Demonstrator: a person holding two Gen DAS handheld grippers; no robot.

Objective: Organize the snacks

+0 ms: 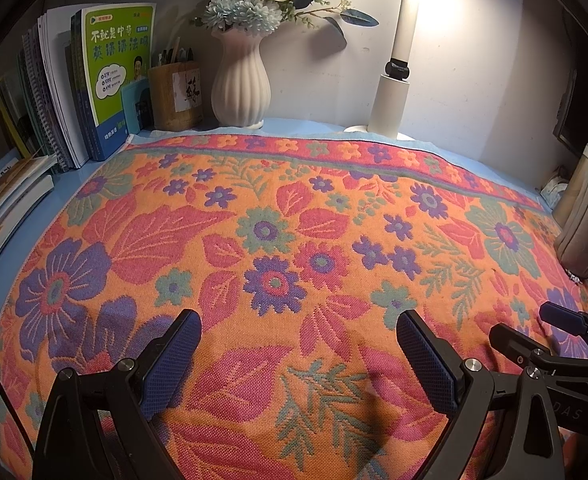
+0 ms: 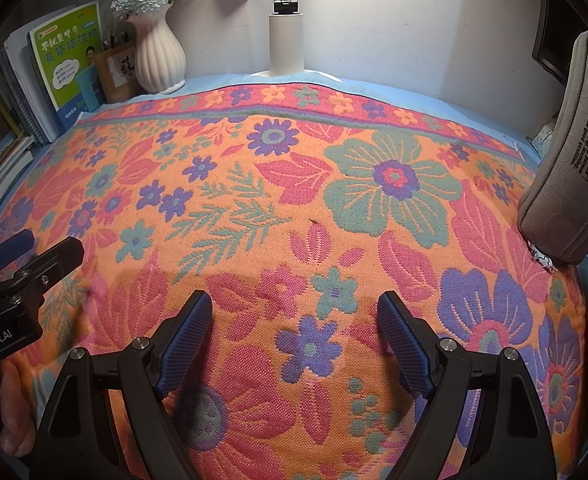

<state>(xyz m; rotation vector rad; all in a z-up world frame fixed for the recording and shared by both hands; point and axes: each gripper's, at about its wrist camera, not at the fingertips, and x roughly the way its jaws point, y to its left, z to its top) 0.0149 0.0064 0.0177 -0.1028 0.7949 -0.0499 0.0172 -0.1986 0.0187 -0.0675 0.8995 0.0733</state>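
Right now I hold both grippers over the floral cloth (image 1: 294,240): left gripper (image 1: 298,344) and right gripper (image 2: 294,328), each with jaws spread wide around nothing. I can't see any snacks; only a grey pouch (image 2: 566,152) leans at the cloth's right edge.

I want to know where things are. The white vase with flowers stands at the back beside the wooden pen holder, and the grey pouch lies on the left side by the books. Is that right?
Not quite. The grey pouch leans on the right side, far from the books; the right wrist view shows it. The white vase does stand at the back beside the wooden pen holder.
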